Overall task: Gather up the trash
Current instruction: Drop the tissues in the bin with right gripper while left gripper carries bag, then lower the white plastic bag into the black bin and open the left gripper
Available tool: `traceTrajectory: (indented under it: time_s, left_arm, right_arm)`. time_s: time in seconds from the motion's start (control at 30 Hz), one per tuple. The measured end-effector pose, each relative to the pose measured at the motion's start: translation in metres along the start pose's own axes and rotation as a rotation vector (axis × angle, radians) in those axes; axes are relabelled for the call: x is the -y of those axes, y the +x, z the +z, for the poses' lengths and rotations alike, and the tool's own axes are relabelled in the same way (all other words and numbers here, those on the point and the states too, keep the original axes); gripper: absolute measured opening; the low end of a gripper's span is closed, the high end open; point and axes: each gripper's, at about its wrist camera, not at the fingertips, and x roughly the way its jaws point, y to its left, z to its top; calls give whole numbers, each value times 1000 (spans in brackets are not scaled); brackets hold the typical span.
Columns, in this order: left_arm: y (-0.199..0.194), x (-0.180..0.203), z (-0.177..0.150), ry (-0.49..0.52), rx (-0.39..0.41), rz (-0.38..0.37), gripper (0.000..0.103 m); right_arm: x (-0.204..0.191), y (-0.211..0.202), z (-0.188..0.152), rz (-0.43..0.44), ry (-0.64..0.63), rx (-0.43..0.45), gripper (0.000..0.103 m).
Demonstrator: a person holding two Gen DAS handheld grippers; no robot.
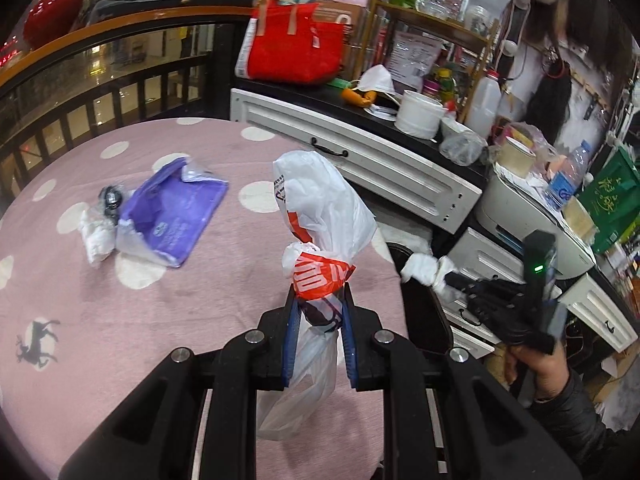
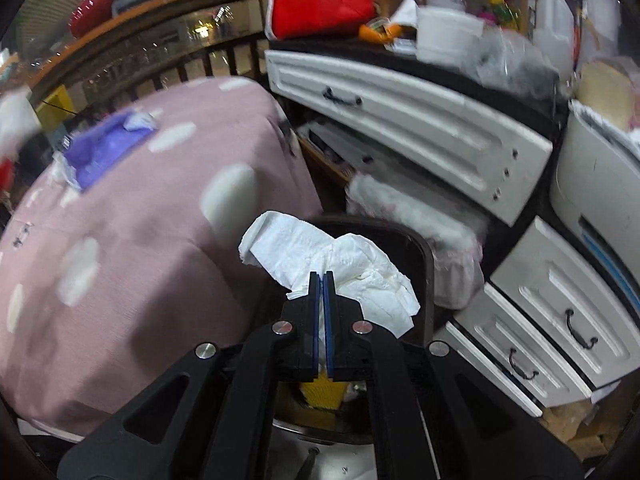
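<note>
My left gripper point(image 1: 319, 294) is shut on a white and orange plastic bag point(image 1: 320, 216) and holds it above the pink dotted table point(image 1: 140, 320). My right gripper point(image 2: 322, 276) is shut on a crumpled white tissue point(image 2: 320, 252) and holds it over a dark trash bin point(image 2: 420, 256) beside the table; the tissue point(image 1: 426, 270) and bin point(image 1: 424, 312) also show in the left wrist view. A purple wrapper point(image 1: 172, 216), a white tissue wad point(image 1: 96, 236) and a small dark object point(image 1: 112, 196) lie on the table.
White drawers point(image 2: 420, 120) and a cluttered counter with a red bag point(image 1: 296, 44), a white tub point(image 1: 418, 114) and bottles stand right of the table. A dark railing point(image 1: 100, 88) runs behind it. A white fluffy item point(image 2: 432, 220) sits behind the bin.
</note>
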Motion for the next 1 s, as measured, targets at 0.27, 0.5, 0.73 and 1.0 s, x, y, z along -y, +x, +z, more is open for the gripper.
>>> traceTrajectory:
  time_s: [0.27, 0.5, 0.73, 1.0]
  left_arm:
    - [19, 22, 1, 35, -38, -29, 19]
    - [32, 34, 0, 54, -69, -45, 19]
    - [52, 53, 2, 84, -107, -82, 19]
    - [88, 95, 3, 142, -178, -160, 19]
  right_arm:
    - [15, 60, -39, -55, 27, -126, 3]
    - [26, 72, -55, -53, 84, -178, 21]
    - [34, 45, -60, -94, 108, -99, 75]
    - [62, 5, -62, -142, 186, -32, 77]
